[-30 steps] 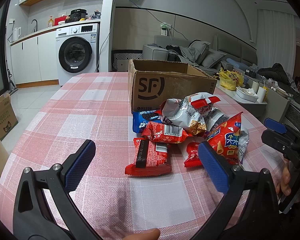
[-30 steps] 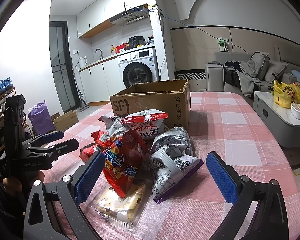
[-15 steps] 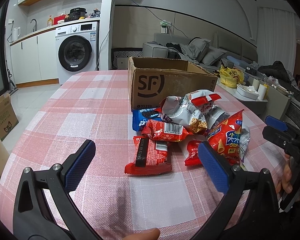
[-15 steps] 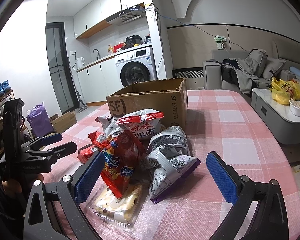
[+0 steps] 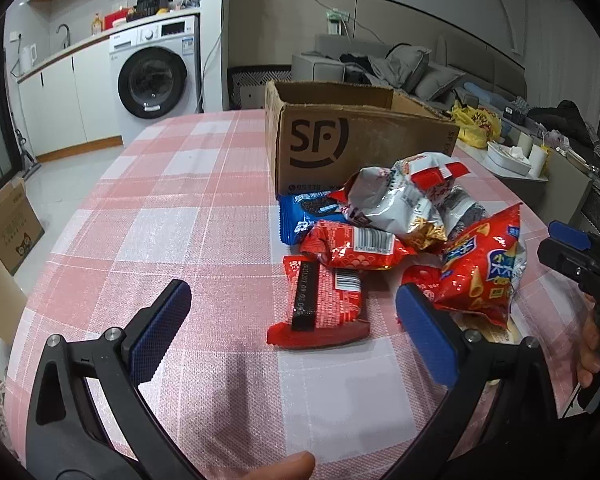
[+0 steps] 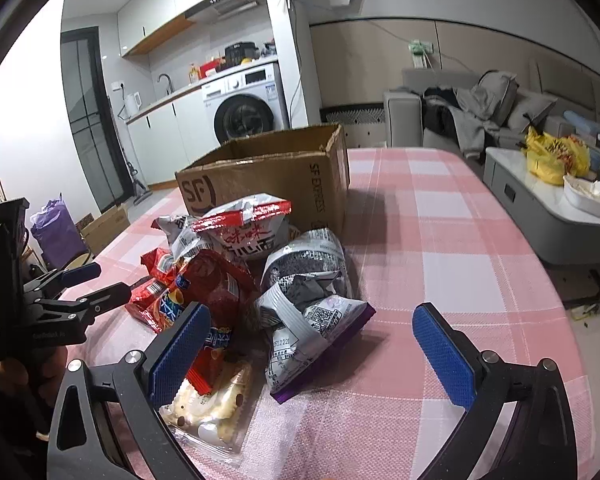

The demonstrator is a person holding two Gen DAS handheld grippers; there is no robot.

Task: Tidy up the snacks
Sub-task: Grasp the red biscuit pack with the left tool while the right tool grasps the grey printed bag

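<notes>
A pile of snack packs lies on the checked tablecloth (image 5: 172, 208) in front of an open SF cardboard box (image 5: 340, 140). In the left wrist view, a flat red pack (image 5: 324, 304) lies nearest, with a blue cookie pack (image 5: 304, 212), a silver bag (image 5: 396, 200) and a red chip bag (image 5: 484, 272) behind. My left gripper (image 5: 292, 316) is open and empty, just short of the red pack. My right gripper (image 6: 312, 336) is open and empty, astride a grey-purple bag (image 6: 312, 308). The box (image 6: 276, 176) stands behind it.
The right gripper shows at the right edge of the left wrist view (image 5: 572, 256); the left gripper shows at the left of the right wrist view (image 6: 60, 296). A clear cookie tray (image 6: 212, 404) lies at the pile's near side. A low table (image 6: 548, 208) stands to the right.
Both grippers have moved slightly closer to the snack pile. Both stay open and empty. The snacks have not moved.
</notes>
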